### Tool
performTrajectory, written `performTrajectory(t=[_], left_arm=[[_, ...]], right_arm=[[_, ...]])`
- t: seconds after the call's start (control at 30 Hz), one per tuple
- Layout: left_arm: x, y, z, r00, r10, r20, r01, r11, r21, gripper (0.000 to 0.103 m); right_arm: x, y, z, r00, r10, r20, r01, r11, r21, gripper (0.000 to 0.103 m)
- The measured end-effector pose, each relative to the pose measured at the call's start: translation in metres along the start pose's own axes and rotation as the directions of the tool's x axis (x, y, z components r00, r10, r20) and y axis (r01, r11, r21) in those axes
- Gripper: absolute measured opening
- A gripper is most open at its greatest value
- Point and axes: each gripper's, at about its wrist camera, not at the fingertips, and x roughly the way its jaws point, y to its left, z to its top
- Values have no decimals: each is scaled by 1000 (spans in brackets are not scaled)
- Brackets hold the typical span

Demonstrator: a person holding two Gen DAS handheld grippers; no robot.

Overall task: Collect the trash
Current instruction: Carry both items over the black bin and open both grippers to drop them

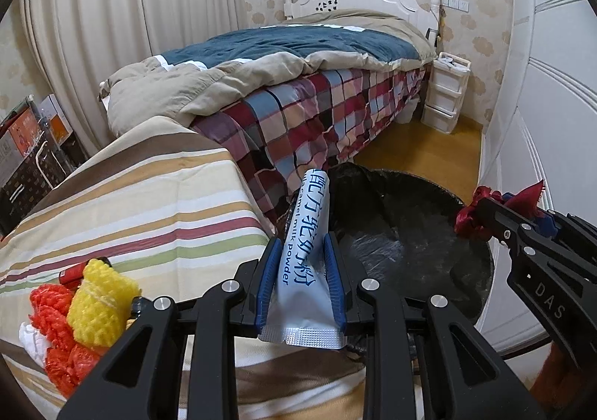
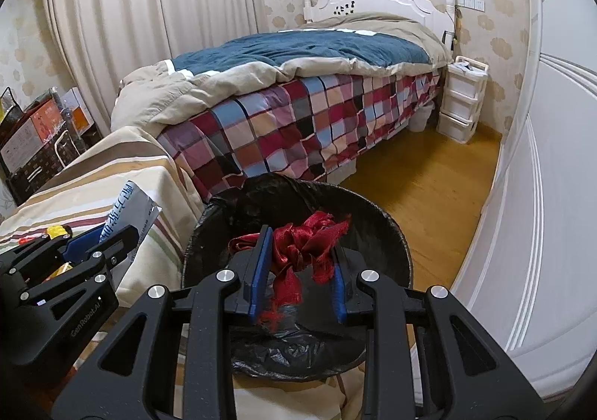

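— Lower centre of the left wrist view: what's printed on the thing the left gripper (image 1: 301, 263) has?

— "milk powder" in blue down the side, beside large blue Chinese characters. It is a pale blue and silver foil milk-powder sachet (image 1: 304, 252), standing up between the blue pads, and the jaws are clamped on its lower half. Its crimped end hangs below them.

— Any other writing?

— "DAS" on the black arm at the right edge of that view, and "GenRobot.AI" on the arm at lower left of the right wrist view.

— And the right gripper (image 2: 298, 263)?

— Its jaws pinch a crumpled dark red satin ribbon scrap (image 2: 304, 252), directly over the round bin lined with a black plastic bag (image 2: 388, 233).

— Where is the sachet relative to the bin?

— At the bin's left rim, above the edge of the striped cloth-covered bench (image 1: 149, 203).

— What else is around?

— Yellow foam fruit netting (image 1: 100, 302), orange foam netting (image 1: 61, 345) and a red lighter (image 1: 71, 273) at lower left on the bench. Behind, a bed with a plaid sheet (image 1: 298, 114) and a white plastic drawer unit (image 1: 446, 91).
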Motion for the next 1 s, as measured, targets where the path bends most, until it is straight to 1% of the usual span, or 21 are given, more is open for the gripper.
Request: performTrajectory(t=[0.1,0.17,0.2,0.23,0.27,0.3,0.37,0.4,0.53,0.57,0.63,0.73,1.0], left_arm=[[7,-3,1,1000,7,-10,-7,1000,7,28],[11,-4,2,1000,11,-18,-11,1000,7,32],[13,-3,2,1000,16,-20,-16,1000,4,39],[13,-3,1,1000,22,-20,-22,1000,0,45],[13,-2,1,999,31,-16,-31,1000,-8,60],[12,-1,1,999,32,-13,-33,999,-14,68],[10,1,1,1000,29,-7,-29,999,-23,70],[9,0,1,999,33,-4,-33,999,-22,74],[5,2,2,999,46,6,-46,999,-28,79],[3,4,2,999,47,5,-47,998,-34,80],[1,6,3,999,54,7,-54,998,-42,81],[-8,10,3,998,62,14,-61,997,-49,82],[-33,22,-2,998,57,38,-54,996,-73,85]], right_arm=[[7,-2,1,1000,1,-10,-1,1000,6,28],[10,-3,1,1000,1,-15,-1,1000,11,33],[12,-4,1,1000,-4,-13,4,1000,13,37],[13,-4,2,1000,-3,-8,4,1000,18,44],[13,-5,3,1000,-2,-8,2,1000,24,47],[14,-6,3,1000,-3,-8,3,1000,28,48],[13,-7,2,1000,-14,-7,14,999,32,51],[12,-8,2,1000,-15,-7,15,999,33,51],[4,-8,2,1000,-30,8,30,999,34,59],[2,-9,2,999,-35,14,35,999,35,60],[-2,-10,4,999,-38,18,37,999,38,61],[-10,-9,5,999,-43,24,42,998,40,67],[-40,4,2,998,-31,59,29,999,31,74]])
